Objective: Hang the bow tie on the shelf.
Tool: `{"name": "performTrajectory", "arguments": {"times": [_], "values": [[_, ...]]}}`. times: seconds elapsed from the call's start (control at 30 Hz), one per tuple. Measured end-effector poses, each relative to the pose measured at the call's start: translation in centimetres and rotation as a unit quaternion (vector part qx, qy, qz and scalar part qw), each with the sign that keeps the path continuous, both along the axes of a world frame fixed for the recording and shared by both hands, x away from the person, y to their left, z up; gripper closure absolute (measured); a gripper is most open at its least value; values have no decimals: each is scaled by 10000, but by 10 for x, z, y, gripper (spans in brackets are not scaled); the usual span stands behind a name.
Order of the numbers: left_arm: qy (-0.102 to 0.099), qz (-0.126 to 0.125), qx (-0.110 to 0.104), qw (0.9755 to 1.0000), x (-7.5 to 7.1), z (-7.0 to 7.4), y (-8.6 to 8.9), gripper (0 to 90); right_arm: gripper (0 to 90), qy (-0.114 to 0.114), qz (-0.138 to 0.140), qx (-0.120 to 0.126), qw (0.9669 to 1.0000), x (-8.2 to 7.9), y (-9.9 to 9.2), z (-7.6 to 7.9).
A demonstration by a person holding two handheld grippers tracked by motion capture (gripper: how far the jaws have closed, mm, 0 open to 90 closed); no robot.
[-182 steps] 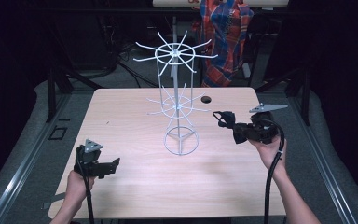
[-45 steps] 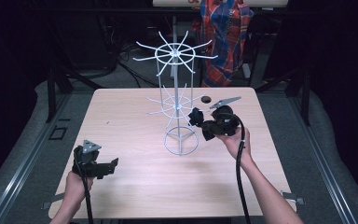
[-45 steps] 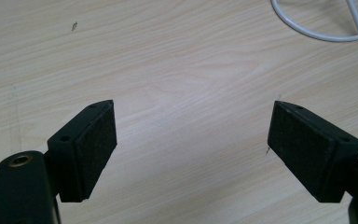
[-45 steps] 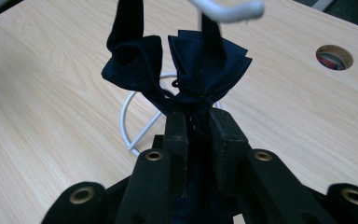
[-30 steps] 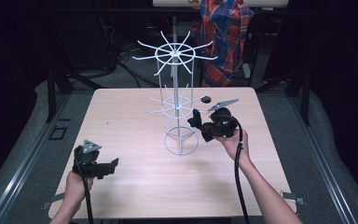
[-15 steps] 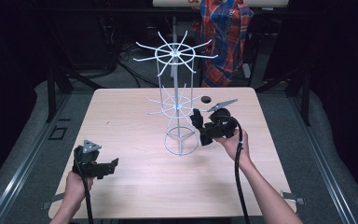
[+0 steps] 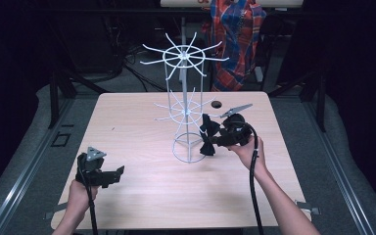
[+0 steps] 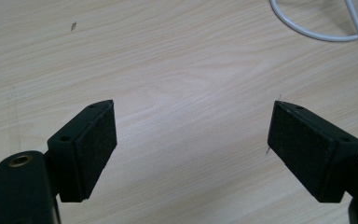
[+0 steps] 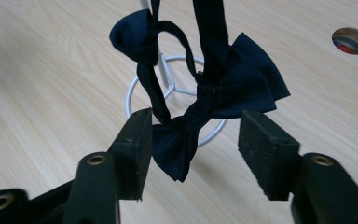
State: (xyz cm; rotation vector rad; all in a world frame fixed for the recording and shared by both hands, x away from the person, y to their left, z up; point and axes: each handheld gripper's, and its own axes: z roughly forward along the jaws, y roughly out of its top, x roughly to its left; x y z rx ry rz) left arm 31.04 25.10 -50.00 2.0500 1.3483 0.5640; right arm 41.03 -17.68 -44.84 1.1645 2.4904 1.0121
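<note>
A white wire rack (image 7: 186,98) with hook arms stands mid-table on a ring base (image 9: 133,93). A dark navy bow tie (image 9: 242,88) hangs by its strap from a lower hook, just right of the pole (image 7: 206,147). My right gripper (image 7: 210,138) points left at the rack, and its jaws have just been opening. They now stand apart on either side of the tie's lower end (image 9: 193,135); the left pad brushes the cloth and the right pad is off it. My left gripper (image 7: 117,171) hovers open near the front left, with bare wood between its pads (image 8: 191,140).
The light wood table (image 7: 142,122) has a round hole (image 7: 217,104) behind the right gripper. A red plaid shirt (image 7: 237,29) is beyond the far edge. The rack's ring base (image 8: 307,32) lies ahead and to the right of the left gripper. Dark floor surrounds the table.
The right gripper brought the bow tie from the table's right side to the rack, and over the last second its jaws have spread off it. The left hand has stayed put.
</note>
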Motion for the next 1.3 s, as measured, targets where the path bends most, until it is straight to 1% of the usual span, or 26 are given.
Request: {"name": "performTrajectory", "arguments": {"times": [0.07,0.13,0.23,0.27,0.3,0.33,0.37,0.4,0.43,0.47,0.5,0.53,0.6,0.7,0.77,0.8,0.87,1.0,1.13,1.17,1.2,1.27,1.3], "values": [[-3,6,-7,10000,0,0,0,158,399,-7,-1,-37,10000,-2,-1,0],[-7,0,-3,10000,0,0,0,158,365,29,41,-89,9999,-4,-4,0],[-11,8,-13,10000,0,0,0,158,313,81,37,-98,9999,-8,-7,-1],[-14,4,-16,10000,0,0,0,159,294,103,64,-154,9998,-9,-9,0],[-10,2,-18,10000,0,0,0,159,279,130,94,-113,9998,-10,-9,0],[-8,3,-25,10000,-1,0,0,158,266,118,68,-147,9998,-12,-10,0],[-11,4,-28,10000,-1,1,0,158,248,77,118,-174,9997,-12,-12,0],[-11,10,-34,10000,-1,1,0,158,233,114,140,-233,9996,-14,-13,1],[-8,-1,-27,10000,-1,1,0,158,226,82,120,-237,9996,-15,-14,1],[-7,-3,-26,10000,-1,1,0,158,210,99,101,-246,9996,-16,-15,1],[-7,-11,-22,10000,-1,1,1,158,176,133,139,-358,9992,-18,-17,2],[-8,-10,-33,10000,-1,1,1,159,166,132,131,-304,9994,-19,-18,0],[-24,-10,-38,10000,-2,2,1,158,153,171,113,-369,9991,-22,-24,-1],[-29,-10,-37,10000,-2,2,1,158,146,290,40,-328,9990,-25,-32,-6],[-30,-21,-36,10000,-2,2,0,158,143,376,65,-376,9986,-28,-36,-10],[-34,-12,-51,10000,-2,2,0,159,143,382,33,-432,9983,-30,-37,-13],[-28,-34,-36,10000,-2,2,0,158,140,481,50,-485,9977,-33,-40,-18],[-35,-38,-38,10000,-2,2,0,158,129,667,61,-672,9955,-41,-46,-29],[-40,-50,-39,10000,-2,2,-1,158,117,817,89,-797,9934,-49,-50,-39],[-36,-55,-23,10000,-2,2,-1,158,112,842,136,-827,9929,-50,-51,-41],[-36,-58,-15,10000,-2,2,-1,158,107,883,262,-936,9913,-51,-51,-44],[-26,-70,-9,10000,-2,2,-2,158,106,941,292,-982,9903,-50,-49,-48],[-30,-66,-13,10000,-2,2,-2,158,104,968,303,-959,9902,-49,-47,-50]]}}
